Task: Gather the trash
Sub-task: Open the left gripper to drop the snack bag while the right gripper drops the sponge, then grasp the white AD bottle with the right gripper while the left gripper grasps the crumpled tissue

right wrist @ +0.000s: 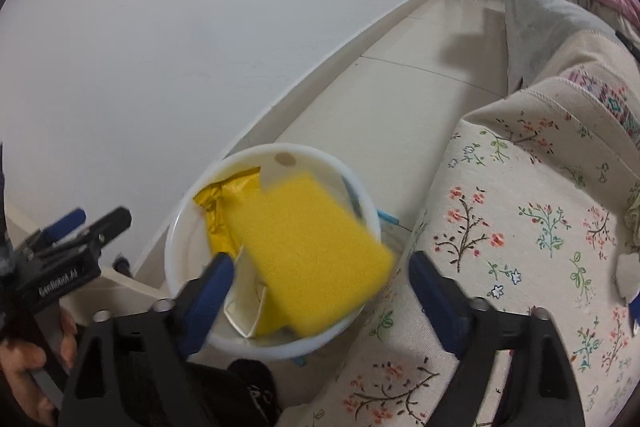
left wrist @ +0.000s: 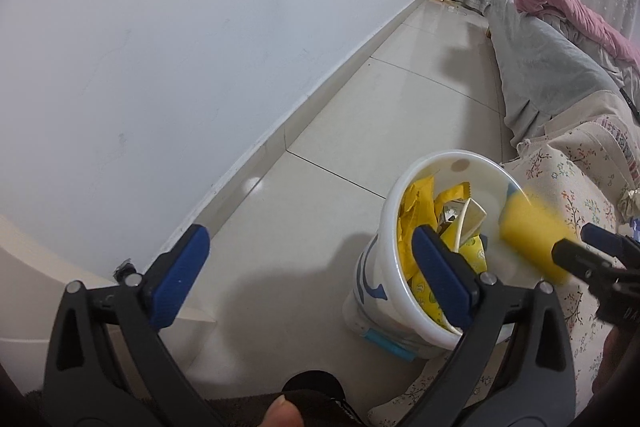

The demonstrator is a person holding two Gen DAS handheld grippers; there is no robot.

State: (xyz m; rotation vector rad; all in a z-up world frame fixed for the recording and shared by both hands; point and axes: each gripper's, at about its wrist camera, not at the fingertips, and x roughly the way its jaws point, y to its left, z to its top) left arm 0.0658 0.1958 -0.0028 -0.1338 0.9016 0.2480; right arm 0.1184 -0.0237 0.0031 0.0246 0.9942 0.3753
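Over the white bucket [right wrist: 272, 343] beside the floral sofa [right wrist: 520, 211], right gripper [right wrist: 320, 291] spread wide with the yellow sponge [right wrist: 308, 251] between its fingers, blurred and looking loose, probably dropping in. Left gripper [left wrist: 304, 275] also wide open, nothing in it, hanging just beside the rim, likely out of the way. Sponge chunky, porous, bright yellow, rectangular, sitting right above yellow wrappers [left wrist: 416, 211] already piled inside.
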